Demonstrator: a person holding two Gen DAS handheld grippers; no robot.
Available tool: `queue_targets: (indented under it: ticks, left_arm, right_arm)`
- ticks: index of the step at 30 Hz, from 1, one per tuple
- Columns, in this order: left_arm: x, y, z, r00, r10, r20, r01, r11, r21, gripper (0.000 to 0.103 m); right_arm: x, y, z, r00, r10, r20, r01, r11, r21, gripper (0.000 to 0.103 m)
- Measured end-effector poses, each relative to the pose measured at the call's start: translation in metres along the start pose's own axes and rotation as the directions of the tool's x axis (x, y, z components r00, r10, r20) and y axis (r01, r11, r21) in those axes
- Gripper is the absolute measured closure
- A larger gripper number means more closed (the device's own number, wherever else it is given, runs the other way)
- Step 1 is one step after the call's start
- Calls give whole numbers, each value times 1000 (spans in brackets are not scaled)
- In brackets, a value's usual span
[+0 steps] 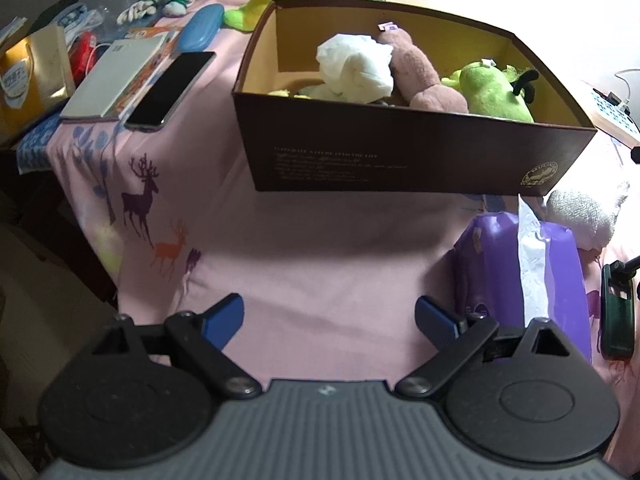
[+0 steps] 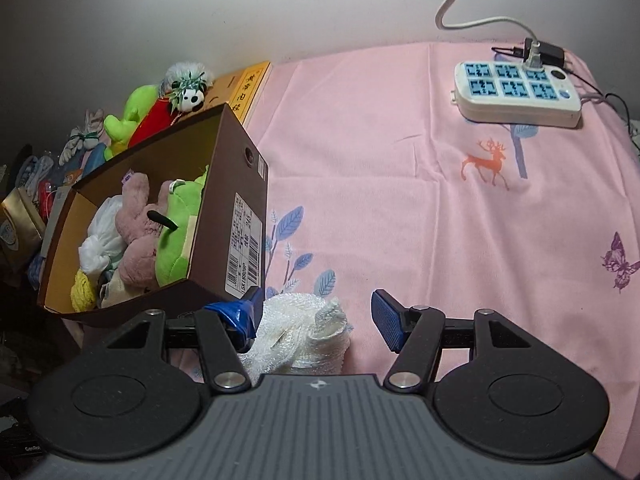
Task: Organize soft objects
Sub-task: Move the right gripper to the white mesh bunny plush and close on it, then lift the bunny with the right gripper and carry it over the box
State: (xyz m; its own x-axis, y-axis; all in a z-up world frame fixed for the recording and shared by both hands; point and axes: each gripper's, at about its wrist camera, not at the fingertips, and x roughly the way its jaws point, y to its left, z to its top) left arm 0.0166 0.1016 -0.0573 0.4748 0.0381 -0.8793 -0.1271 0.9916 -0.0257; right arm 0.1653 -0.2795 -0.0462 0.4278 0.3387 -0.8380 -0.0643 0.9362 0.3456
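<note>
A dark cardboard box [image 1: 400, 156] stands on the pink cloth and holds a white soft bundle [image 1: 356, 66], a pink plush [image 1: 420, 72] and a green plush [image 1: 496, 92]. The box also shows in the right wrist view [image 2: 236, 216]. My left gripper [image 1: 330, 320] is open and empty over bare cloth in front of the box. My right gripper [image 2: 316, 316] is open, with a white knitted cloth [image 2: 300, 332] lying between its fingers, next to the box's corner. That cloth also shows in the left wrist view [image 1: 580, 212].
A purple tissue pack [image 1: 532, 276] lies right of the left gripper. A phone [image 1: 172, 88], a book and clutter sit at the left. More plush toys [image 2: 160, 108] lie behind the box. A power strip [image 2: 516, 92] lies at the far right.
</note>
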Motion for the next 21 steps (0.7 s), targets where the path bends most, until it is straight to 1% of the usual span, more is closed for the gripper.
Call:
queue_targets:
  ticks: [3,6,8,12,14,16,18,19,21]
  left_arm:
    - [-6,-7,-7,999,38,5,-38,999,-20,8]
    - [-11,-12,-15,999,51,-2,-51,997,-61,8]
    - [-13,-18,-21,997,72,-8,-72,995,-71,8]
    - [-17,-28,-32,994,108,-23,-110,990,-92,8]
    - [-19,-31,-37,992,123,-31,-126,987,-102,8]
    - [-21,-34,-42,990,138,-36,-141,984,-108,8]
    - [-22,-36,-45,987,152,-44,-157,981,-115,8]
    - [-23,-36,-47,986,159,-47,-164,979,-121,8]
    - [-23,-36,-49,984,170,-54,-176,976,-132,8]
  right_arm:
    - [18,-13,5,996,50,-80,-49,999,14,57]
    - [34,-23,7,978,133,-162,-128,991,44,57]
    - [41,-26,7,969,154,-192,-148,988,47,57]
    - [61,-34,9,932,226,-283,-212,974,79,57]
    - [68,-39,11,908,286,-305,-259,958,127,57]
    - [73,-40,14,893,304,-331,-277,952,128,57]
    - [77,-42,14,879,322,-352,-289,946,143,60]
    - [78,-41,14,873,330,-358,-302,944,133,62]
    - [74,-35,14,877,322,-356,-314,946,82,66]
